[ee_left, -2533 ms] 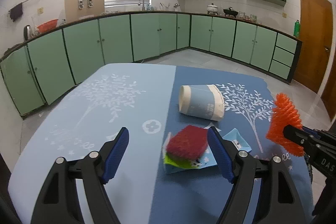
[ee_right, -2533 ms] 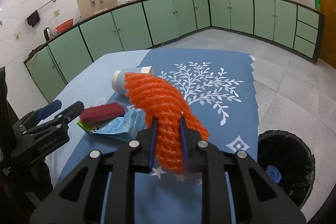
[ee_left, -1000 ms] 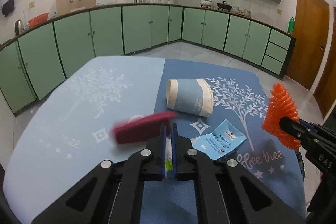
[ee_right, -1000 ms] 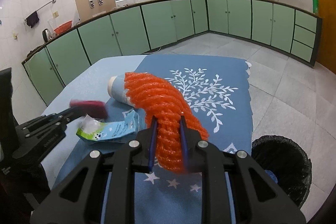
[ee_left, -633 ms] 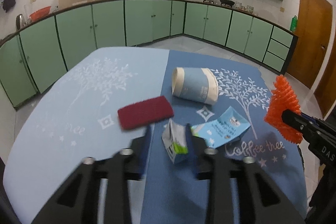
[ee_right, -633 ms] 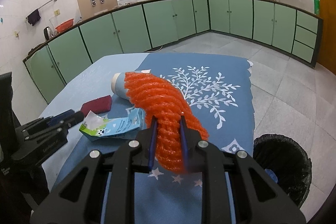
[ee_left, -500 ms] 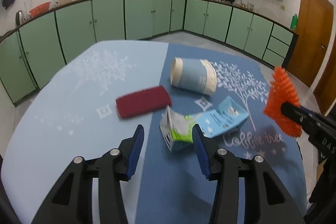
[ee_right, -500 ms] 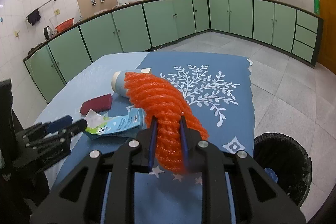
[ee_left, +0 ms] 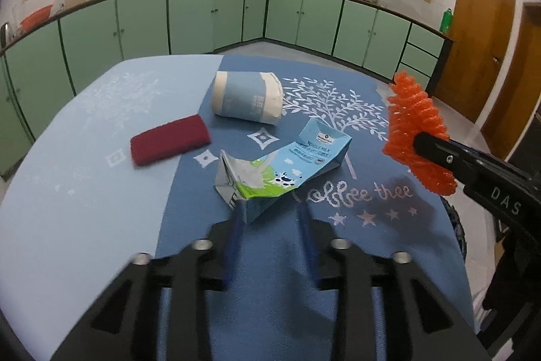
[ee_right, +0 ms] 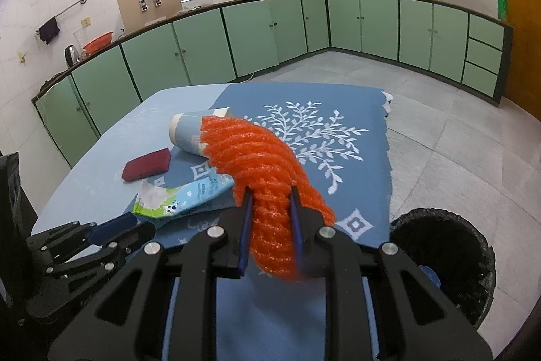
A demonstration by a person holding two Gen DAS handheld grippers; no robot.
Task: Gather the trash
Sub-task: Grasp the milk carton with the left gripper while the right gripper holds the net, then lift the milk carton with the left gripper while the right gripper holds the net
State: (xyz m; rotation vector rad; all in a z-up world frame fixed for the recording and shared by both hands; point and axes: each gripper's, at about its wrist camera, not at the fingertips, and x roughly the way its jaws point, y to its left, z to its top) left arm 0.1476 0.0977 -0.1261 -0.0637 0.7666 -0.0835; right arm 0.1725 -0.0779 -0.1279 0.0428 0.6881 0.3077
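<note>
— So where did the left gripper stand at that moment?

— Its jaws had just been opening and stood apart, pressing on nothing. The crumpled milk carton lay flat on the surface right in front of them, its torn end just reaching between the blue fingertips; whether a pad brushed it I could not tell.

— And the right gripper?

— Clenched on the orange foam net, which bulged out above and below the jaws and arched forward over the dark blue half of the cloth.

— What else lay on the surface?

— A paper cup on its side, toward the far edge, its mouth turned to the left. A dark red sponge lay beside it, nearer the left edge, on the pale blue half of the cloth, apart from the carton.

— Was a bin in sight?

— Yes, a black trash bin stood on the floor just past the surface's right edge, with something blue inside it.
</note>
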